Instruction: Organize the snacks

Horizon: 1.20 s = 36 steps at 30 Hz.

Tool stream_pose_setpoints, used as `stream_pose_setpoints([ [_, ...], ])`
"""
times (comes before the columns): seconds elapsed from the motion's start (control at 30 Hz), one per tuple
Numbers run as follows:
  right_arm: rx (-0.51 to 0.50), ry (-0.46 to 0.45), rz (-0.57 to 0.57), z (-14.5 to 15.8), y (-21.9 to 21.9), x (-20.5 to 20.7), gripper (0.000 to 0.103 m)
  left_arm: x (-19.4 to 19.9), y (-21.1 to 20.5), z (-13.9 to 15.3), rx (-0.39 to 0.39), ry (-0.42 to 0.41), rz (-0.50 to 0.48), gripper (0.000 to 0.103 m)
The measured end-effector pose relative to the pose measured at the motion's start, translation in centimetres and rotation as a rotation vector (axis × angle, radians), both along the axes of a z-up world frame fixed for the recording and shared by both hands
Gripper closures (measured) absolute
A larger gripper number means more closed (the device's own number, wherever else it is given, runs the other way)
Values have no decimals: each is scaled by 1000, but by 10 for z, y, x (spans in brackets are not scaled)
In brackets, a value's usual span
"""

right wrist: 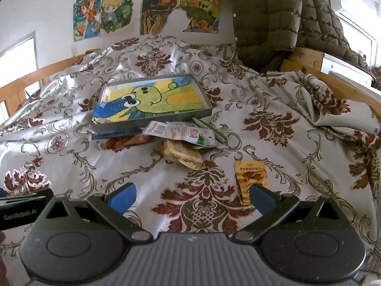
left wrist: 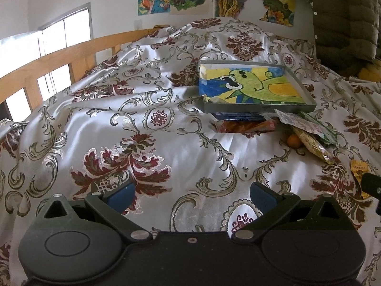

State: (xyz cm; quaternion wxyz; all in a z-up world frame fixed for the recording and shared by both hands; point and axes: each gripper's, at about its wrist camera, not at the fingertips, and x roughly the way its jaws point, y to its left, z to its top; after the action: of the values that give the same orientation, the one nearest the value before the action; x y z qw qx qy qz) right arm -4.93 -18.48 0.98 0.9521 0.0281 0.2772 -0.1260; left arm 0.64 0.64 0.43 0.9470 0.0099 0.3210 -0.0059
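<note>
The soft, rumpled bedspread (right wrist: pixel 273 124) is posing the main risk: pads pressing down on a flat packet could be pinching satin along with it, or sliding the foil away. The right gripper (right wrist: pixel 191 196) is hanging wide open and empty, its right-hand pad just overlapping the orange sachet (right wrist: pixel 248 175). The left gripper (left wrist: pixel 190 195) is also gaping, holding nothing. The other snacks (crackers (right wrist: pixel 184 155), a white-green pouch (right wrist: pixel 183 133)) are lying farther ahead, just before the shallow tray (right wrist: pixel 152 118).
</note>
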Motion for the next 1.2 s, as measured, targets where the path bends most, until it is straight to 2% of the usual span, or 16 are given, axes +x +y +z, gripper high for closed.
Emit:
stream_pose_setpoints([
  [0.4, -159, -58, 83, 34, 6, 1, 0, 26, -14, 27, 6, -26, -62, 1],
  [0.67, -218, -85, 136, 47, -6, 17, 0, 67, -32, 45, -58, -15, -138, 1],
  [0.93, -206, -66, 171, 35, -13, 42, 0, 113, -60, 50, -42, -22, -250, 1],
  [1.2, -262, -16, 244, 3, -17, 87, 0, 171, -68, 28, -135, 72, -328, 1],
])
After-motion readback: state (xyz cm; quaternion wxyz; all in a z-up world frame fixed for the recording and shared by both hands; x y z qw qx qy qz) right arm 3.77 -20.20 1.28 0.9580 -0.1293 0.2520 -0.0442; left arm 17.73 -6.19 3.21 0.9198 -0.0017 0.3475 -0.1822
